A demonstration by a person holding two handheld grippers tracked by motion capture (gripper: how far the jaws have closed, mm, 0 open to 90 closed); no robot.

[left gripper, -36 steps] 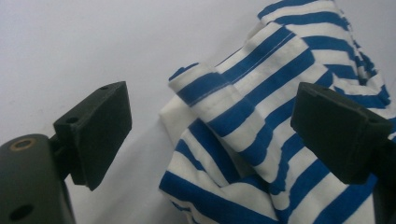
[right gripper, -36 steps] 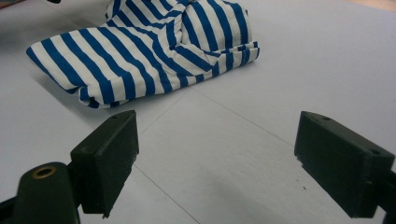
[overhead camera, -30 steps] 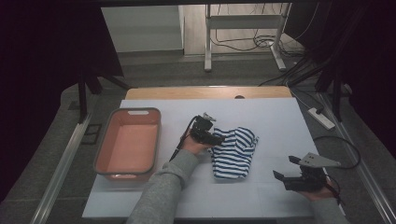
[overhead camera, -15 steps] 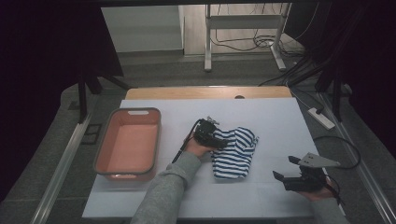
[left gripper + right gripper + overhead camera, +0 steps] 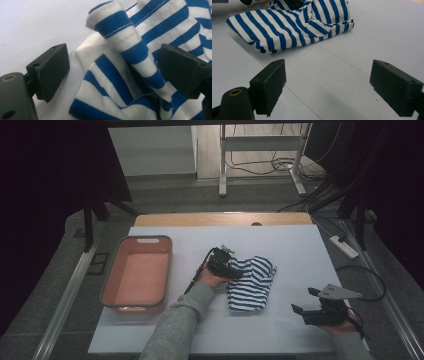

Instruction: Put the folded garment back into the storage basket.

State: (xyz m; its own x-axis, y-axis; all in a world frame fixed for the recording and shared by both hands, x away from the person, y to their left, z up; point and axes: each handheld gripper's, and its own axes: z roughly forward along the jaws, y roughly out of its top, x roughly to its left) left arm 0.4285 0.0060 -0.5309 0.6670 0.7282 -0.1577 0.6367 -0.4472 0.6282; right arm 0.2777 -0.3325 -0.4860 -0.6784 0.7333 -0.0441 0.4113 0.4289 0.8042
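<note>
From above, a blue-and-white striped garment [image 5: 250, 282] lies crumpled near the middle of the white bench [image 5: 300, 245], its long axis running from the far edge of the bench toward me. My left gripper [image 5: 223, 265] sits at the garment's left, far corner, and it is plainly the nearer of my two. In the left gripper view its fingers [image 5: 48, 71] stand wide apart with the cloth lying between them — a raised, rolled fold of striped fabric [image 5: 130, 47] stands up in the gap, closer to the right-hand finger than to the left one, and neither finger is pressing it yet. I judge that closing here would pinch that fold, since it lies straight ahead of the fingers rather than off to a side. My right gripper [image 5: 312, 307] rests well apart from the garment, off to its right and nearer to me, fingers [image 5: 270, 82] wide and holding nothing, with bare bench between them and the garment's near edge beyond. A salmon-coloured tray [image 5: 112, 285] with nothing in it sits to the garment's left, past my left forearm. I can read no brand, label or writing on the cloth, the tray or the bench.
</note>
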